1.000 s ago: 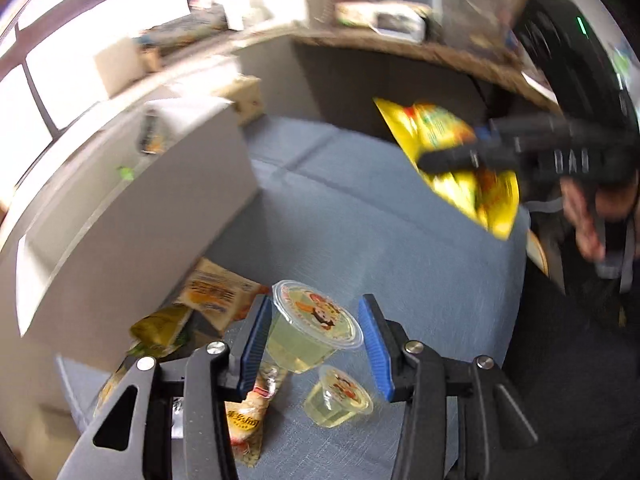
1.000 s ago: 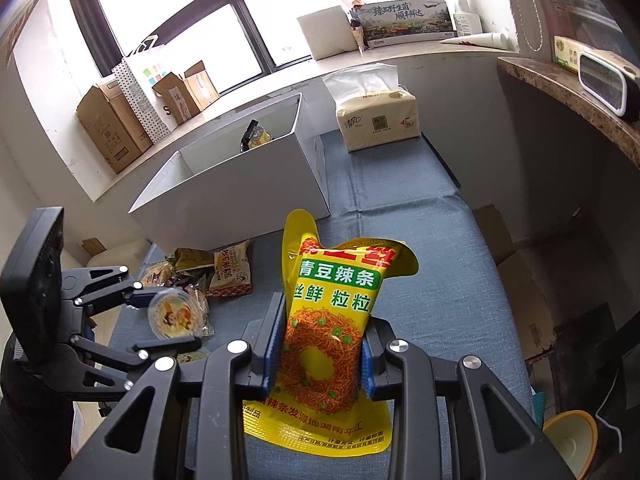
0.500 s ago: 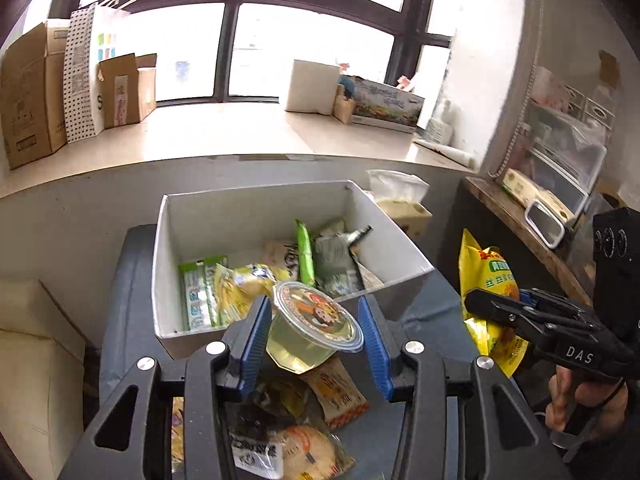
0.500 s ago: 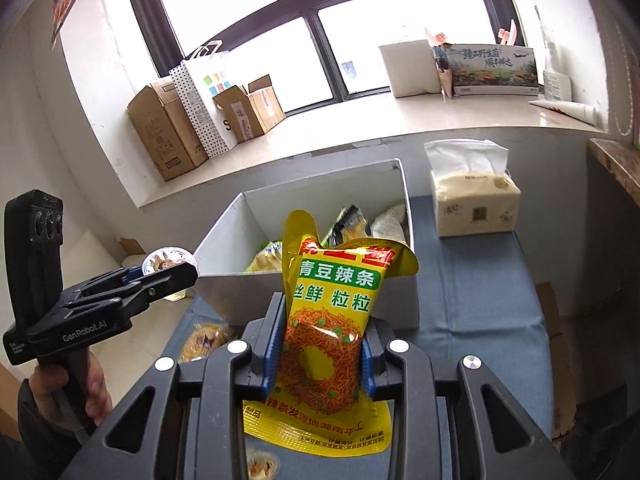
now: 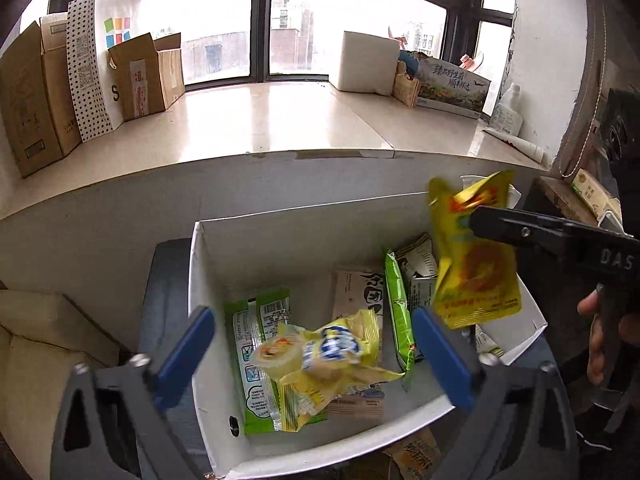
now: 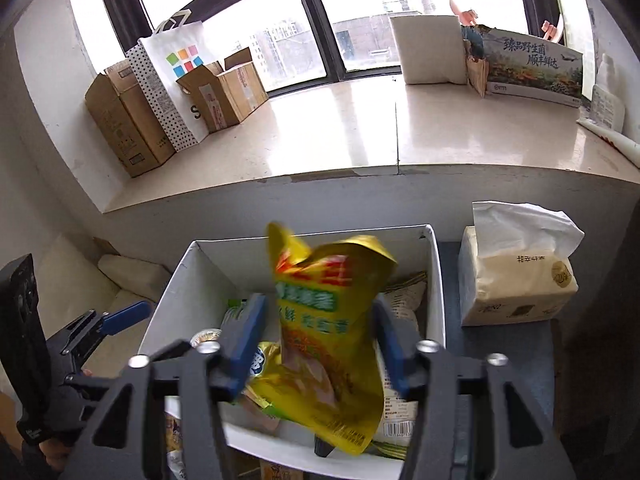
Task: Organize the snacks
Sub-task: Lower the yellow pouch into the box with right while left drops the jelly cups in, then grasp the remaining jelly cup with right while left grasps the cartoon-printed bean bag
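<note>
A white box (image 5: 304,248) (image 6: 188,280) holds several snack packets. My left gripper (image 5: 316,348) is open above it; the jelly cup (image 5: 276,356) lies loose on a yellow packet (image 5: 340,352) inside the box. My right gripper (image 6: 316,340) is open over the box's right side. The yellow spicy-strip bag (image 6: 324,328) is blurred between its spread fingers, tilted, apparently falling. In the left wrist view the bag (image 5: 472,264) hangs over the box beside the right gripper's black body (image 5: 560,240).
A tissue pack (image 6: 516,272) stands right of the box on the blue cloth. Cardboard boxes (image 5: 36,96) and a paper bag (image 5: 96,56) stand on the window sill behind. More snack packets (image 5: 416,452) lie in front of the box.
Both grippers moved over the box and opened. The jelly cup dropped from the left gripper into the box. The right gripper let go of the yellow bag, which is tipping down.
</note>
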`<action>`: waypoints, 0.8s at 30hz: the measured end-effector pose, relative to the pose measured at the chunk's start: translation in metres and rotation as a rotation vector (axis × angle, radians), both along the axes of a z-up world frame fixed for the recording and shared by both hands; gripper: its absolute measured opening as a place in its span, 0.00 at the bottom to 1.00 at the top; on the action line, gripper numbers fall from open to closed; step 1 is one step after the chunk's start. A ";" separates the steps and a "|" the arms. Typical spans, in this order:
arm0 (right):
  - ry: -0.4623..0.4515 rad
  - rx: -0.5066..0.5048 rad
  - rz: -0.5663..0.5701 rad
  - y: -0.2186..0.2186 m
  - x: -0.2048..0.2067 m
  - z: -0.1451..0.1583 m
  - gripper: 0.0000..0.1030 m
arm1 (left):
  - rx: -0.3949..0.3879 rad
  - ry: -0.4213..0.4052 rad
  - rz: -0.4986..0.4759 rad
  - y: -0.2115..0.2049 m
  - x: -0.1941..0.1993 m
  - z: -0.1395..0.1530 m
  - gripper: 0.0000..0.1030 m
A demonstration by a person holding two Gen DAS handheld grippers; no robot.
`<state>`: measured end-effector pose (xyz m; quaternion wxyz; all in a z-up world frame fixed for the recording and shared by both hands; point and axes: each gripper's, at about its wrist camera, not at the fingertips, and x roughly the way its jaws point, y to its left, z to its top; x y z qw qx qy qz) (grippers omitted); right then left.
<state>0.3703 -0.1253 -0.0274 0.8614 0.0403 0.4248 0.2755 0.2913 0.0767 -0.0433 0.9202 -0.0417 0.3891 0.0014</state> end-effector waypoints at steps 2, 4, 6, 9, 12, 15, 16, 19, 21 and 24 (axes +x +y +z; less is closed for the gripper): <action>-0.035 0.037 -0.025 -0.005 -0.003 0.005 1.00 | -0.002 -0.012 0.014 0.006 -0.005 0.002 1.00; -0.047 0.070 -0.041 -0.012 -0.008 0.009 1.00 | -0.013 -0.023 0.014 0.011 -0.012 0.004 1.00; -0.054 0.064 -0.035 -0.015 -0.013 0.013 1.00 | -0.006 -0.026 0.017 0.015 -0.017 0.005 1.00; -0.077 0.018 -0.027 -0.014 -0.022 0.016 1.00 | -0.007 -0.027 0.019 0.017 -0.021 0.006 1.00; -0.100 0.007 -0.020 -0.016 -0.038 0.020 1.00 | -0.029 -0.021 0.010 0.019 -0.031 0.007 1.00; -0.139 -0.002 0.004 -0.018 -0.067 0.025 1.00 | -0.057 -0.020 -0.006 0.018 -0.053 0.009 1.00; -0.164 0.009 0.027 -0.020 -0.081 0.027 1.00 | -0.060 -0.025 -0.009 0.017 -0.063 0.009 1.00; -0.211 0.016 0.081 -0.027 -0.125 0.024 1.00 | -0.048 -0.042 -0.016 0.012 -0.096 0.009 1.00; -0.204 0.035 0.119 -0.031 -0.153 0.016 1.00 | -0.029 -0.052 -0.018 0.005 -0.118 0.008 1.00; -0.143 0.078 0.201 -0.035 -0.191 -0.005 1.00 | -0.063 -0.051 -0.036 -0.004 -0.153 0.000 1.00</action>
